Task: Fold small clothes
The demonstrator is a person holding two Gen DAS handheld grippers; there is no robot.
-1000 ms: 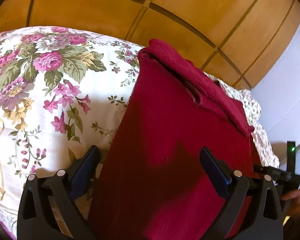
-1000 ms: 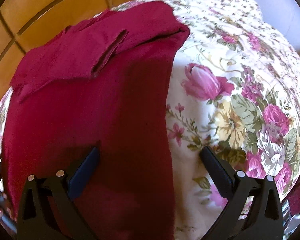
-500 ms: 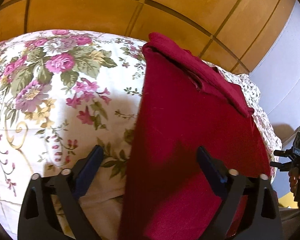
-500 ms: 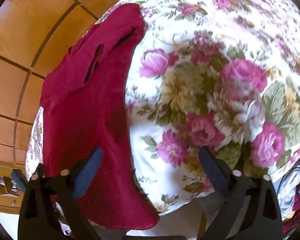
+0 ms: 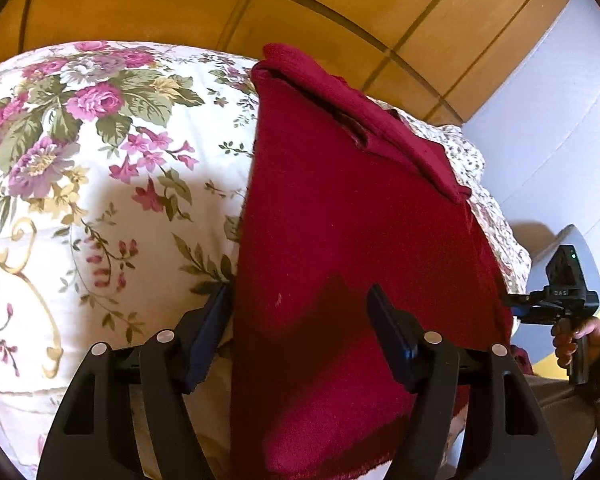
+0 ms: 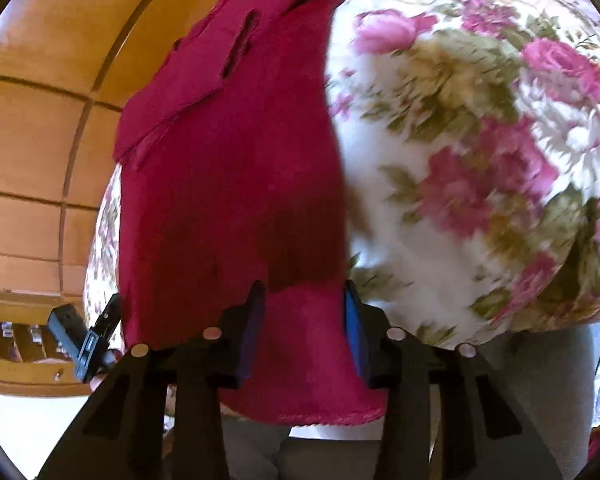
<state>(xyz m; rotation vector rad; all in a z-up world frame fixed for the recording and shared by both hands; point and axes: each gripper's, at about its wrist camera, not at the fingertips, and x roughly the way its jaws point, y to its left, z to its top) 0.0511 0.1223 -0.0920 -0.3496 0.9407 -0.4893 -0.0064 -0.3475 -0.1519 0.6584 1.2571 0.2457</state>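
Dark red garment (image 5: 340,220), fuzzy knit-ish fabric, lies in a long strip on the bed (image 5: 100,184), which has a floral quilted cover w/ pink roses. Far end has a folded flap, and the near end hangs over the bed's near edge. Left tongs (image 5: 300,320) are apart and have just been closing: garment's left edge sits btwn the pads, no clamp yet. Right tongs (image 6: 302,320) also just closing, pads right at the cloth's right-edge strip, can't tell if they're pressing. Right view is blurry. Garment's scalloped hem (image 6: 324,420) shows there. Wood panelling (image 5: 300,4) behind the bed.
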